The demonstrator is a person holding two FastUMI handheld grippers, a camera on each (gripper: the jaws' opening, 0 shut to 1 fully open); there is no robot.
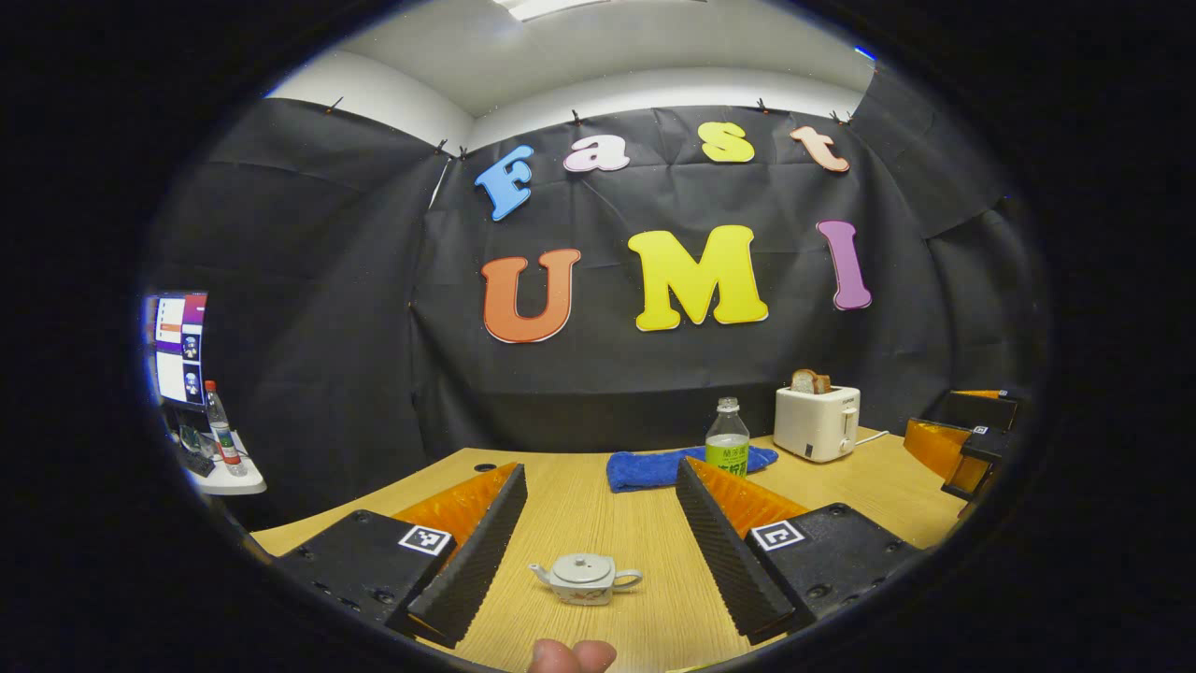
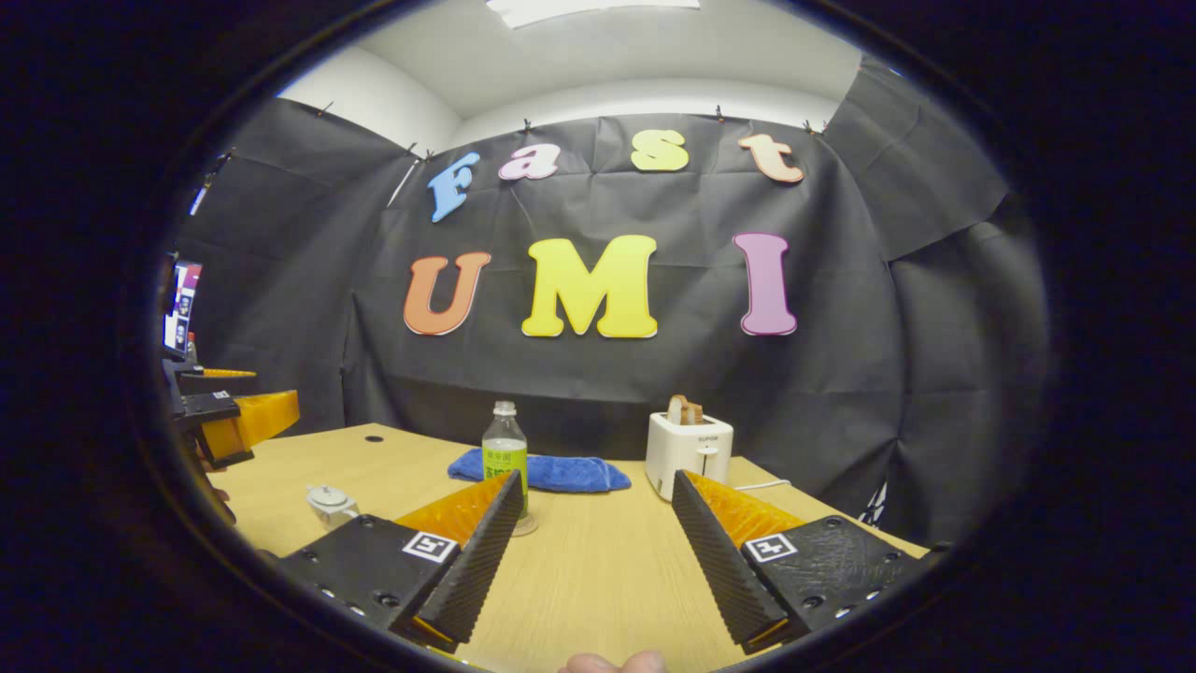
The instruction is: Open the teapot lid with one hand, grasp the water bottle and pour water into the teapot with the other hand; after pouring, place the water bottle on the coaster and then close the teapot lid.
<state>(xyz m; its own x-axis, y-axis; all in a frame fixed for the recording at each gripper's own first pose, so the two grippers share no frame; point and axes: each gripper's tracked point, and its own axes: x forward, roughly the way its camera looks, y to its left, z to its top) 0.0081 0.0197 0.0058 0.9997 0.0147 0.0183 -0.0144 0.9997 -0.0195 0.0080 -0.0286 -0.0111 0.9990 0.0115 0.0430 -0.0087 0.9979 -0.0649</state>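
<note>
Wooden table, booth interior, contents as seen.

Teapot: small, pale, lid on, standing upright on the near part of the table; in the left gripper view it sits between that claw's two fingers, touched by neither.

Left gripper: fingers spread wide apart, holding nothing, hovering over the near table edge. In the right gripper view it appears at the far left, above the table.

Right gripper: fingers likewise apart and empty. It shows at the right edge of the left gripper view.

Water bottle: clear, green label, cap on, upright mid-table, standing on a small round coaster, to the right of the teapot.

Blue cloth: lying flat just behind the bottle.

White toaster: far right of the table, bread slices standing in its slots, cord trailing right.

Side shelf, far left: monitor and a second bottle.
</note>
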